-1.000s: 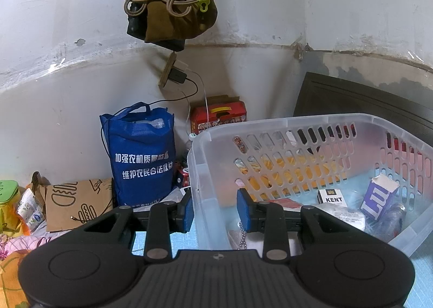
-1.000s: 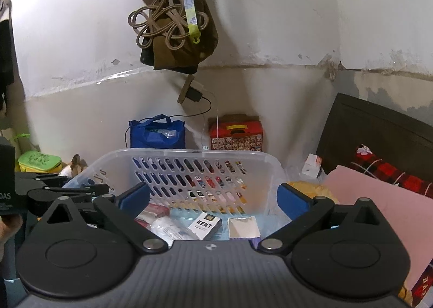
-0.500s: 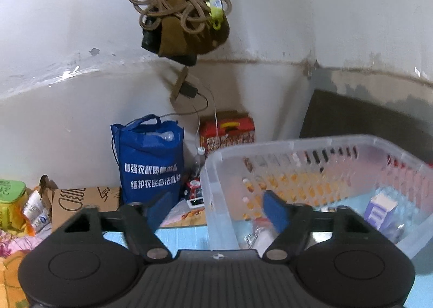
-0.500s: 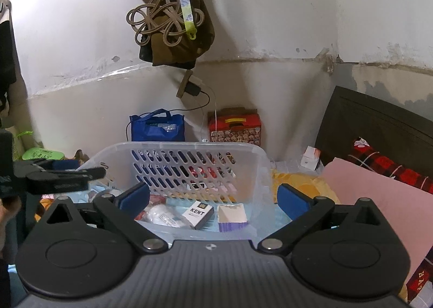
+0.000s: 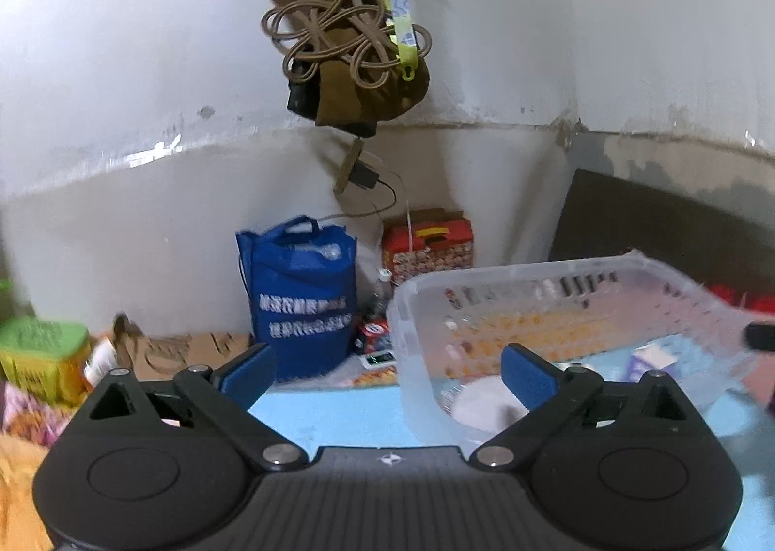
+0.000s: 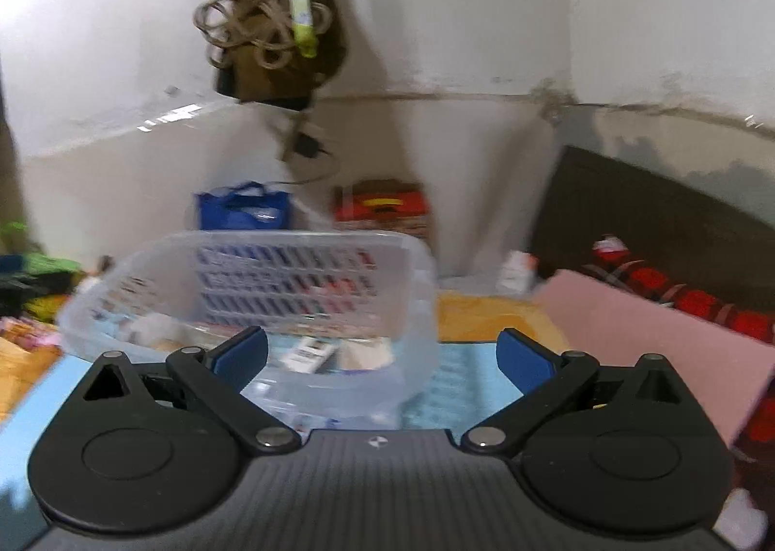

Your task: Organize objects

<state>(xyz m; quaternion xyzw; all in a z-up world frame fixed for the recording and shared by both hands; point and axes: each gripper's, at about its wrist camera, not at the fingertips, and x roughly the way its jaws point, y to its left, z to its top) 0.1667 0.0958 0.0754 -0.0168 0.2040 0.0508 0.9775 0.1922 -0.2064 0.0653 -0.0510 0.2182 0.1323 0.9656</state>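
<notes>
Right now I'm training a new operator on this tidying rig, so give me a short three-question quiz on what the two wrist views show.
1. True or false: the left gripper is clamped on the clear basket.
2. Which stands left of the red box? A) blue bag B) pink board C) green tub
3. Fill in: the right gripper is ____.

Key: 1 false, its jaws stand wide apart, empty; 2 A; 3 open.
</notes>
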